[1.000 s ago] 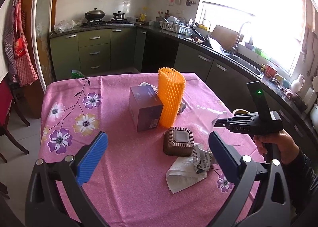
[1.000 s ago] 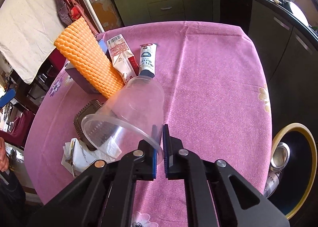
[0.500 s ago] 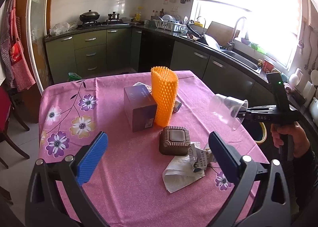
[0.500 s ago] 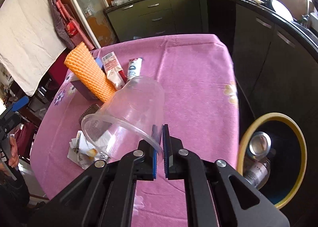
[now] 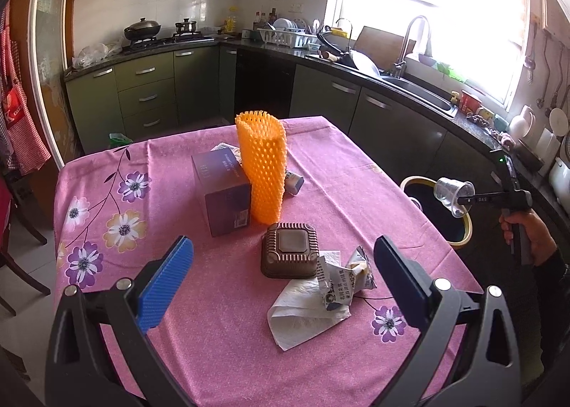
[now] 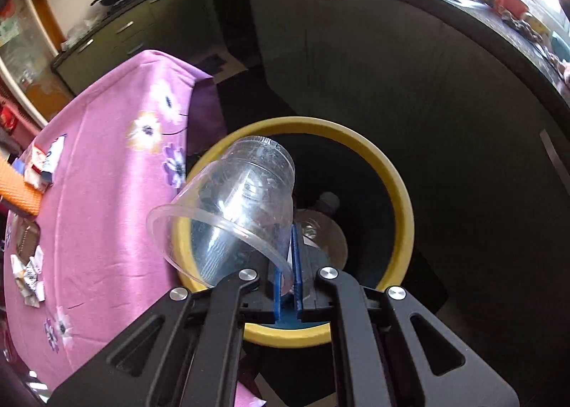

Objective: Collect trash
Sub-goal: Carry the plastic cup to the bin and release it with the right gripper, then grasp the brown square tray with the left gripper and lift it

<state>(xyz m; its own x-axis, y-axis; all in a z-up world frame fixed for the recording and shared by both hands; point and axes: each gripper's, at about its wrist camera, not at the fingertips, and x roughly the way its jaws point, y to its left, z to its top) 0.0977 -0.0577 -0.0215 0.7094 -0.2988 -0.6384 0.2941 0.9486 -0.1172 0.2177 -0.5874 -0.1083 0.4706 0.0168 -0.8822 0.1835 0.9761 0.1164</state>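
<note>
My right gripper (image 6: pixel 289 261) is shut on the rim of a clear plastic cup (image 6: pixel 235 207) and holds it over a yellow-rimmed bin (image 6: pixel 395 186) beside the table. The left wrist view shows that cup (image 5: pixel 454 193) above the bin (image 5: pixel 413 181). A plastic bottle (image 6: pixel 320 228) lies in the bin. My left gripper (image 5: pixel 283 282) is open and empty above the pink tablecloth (image 5: pixel 107 193). In front of it lie a brown square tray (image 5: pixel 290 253), a crumpled wrapper (image 5: pixel 345 277) and a white tissue (image 5: pixel 302 318).
An orange foam net sleeve (image 5: pixel 263 168) stands against a purple box (image 5: pixel 221 189) mid-table, with small cartons (image 6: pixel 42 164) behind it. Dark green cabinets (image 5: pixel 149 93) and a counter with a sink (image 5: pixel 420 93) surround the table. A chair (image 5: pixel 17 246) stands at the left.
My right gripper has carried the cup off the table to the right and now holds it over the bin. My left gripper has stayed open over the table.
</note>
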